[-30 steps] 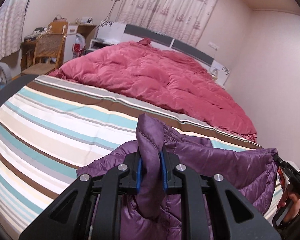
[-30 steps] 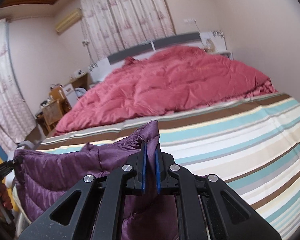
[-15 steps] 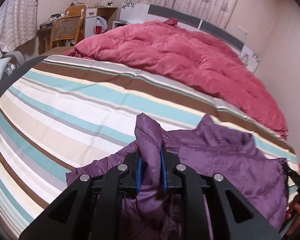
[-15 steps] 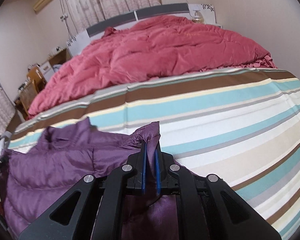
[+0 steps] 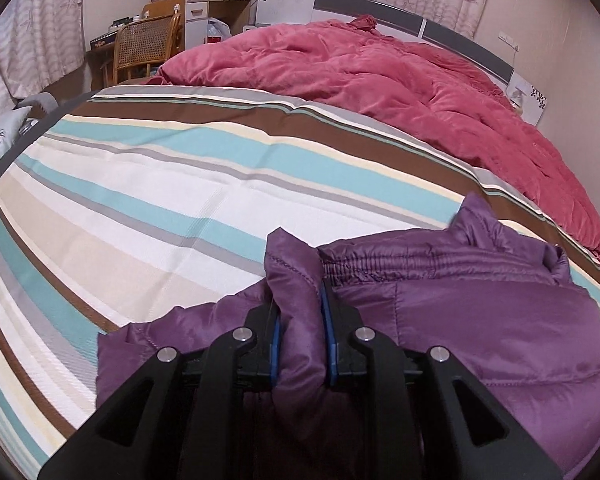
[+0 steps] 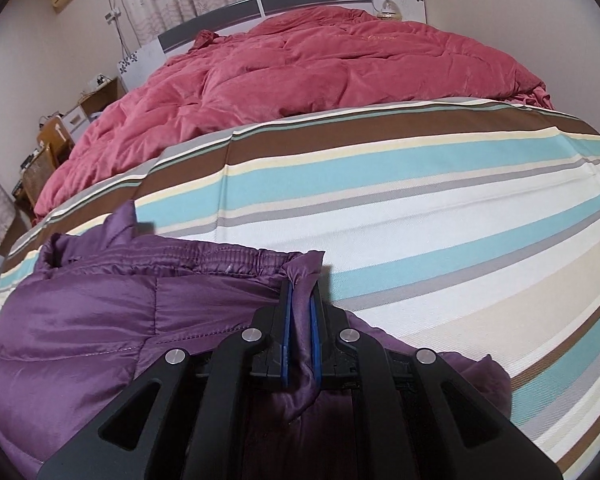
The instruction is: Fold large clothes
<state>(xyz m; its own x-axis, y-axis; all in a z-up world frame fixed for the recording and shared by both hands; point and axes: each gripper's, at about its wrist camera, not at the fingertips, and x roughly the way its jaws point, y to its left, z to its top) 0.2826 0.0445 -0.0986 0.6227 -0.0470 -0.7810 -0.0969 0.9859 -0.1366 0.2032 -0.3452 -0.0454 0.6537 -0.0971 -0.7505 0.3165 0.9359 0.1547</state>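
While spread over the striped bed sheet (image 5: 188, 216), purple padded jacket (image 5: 500, 320) pinched at both ends.
Left gripper (image 5: 300, 332) clenched on a thick bunched fold, fingers (image 5: 275, 344) pressing both sides; right gripper (image 6: 300, 328) clamped on a thin corner of the elastic hem. Red quilt (image 6: 320, 64) heaped beyond, well apart.
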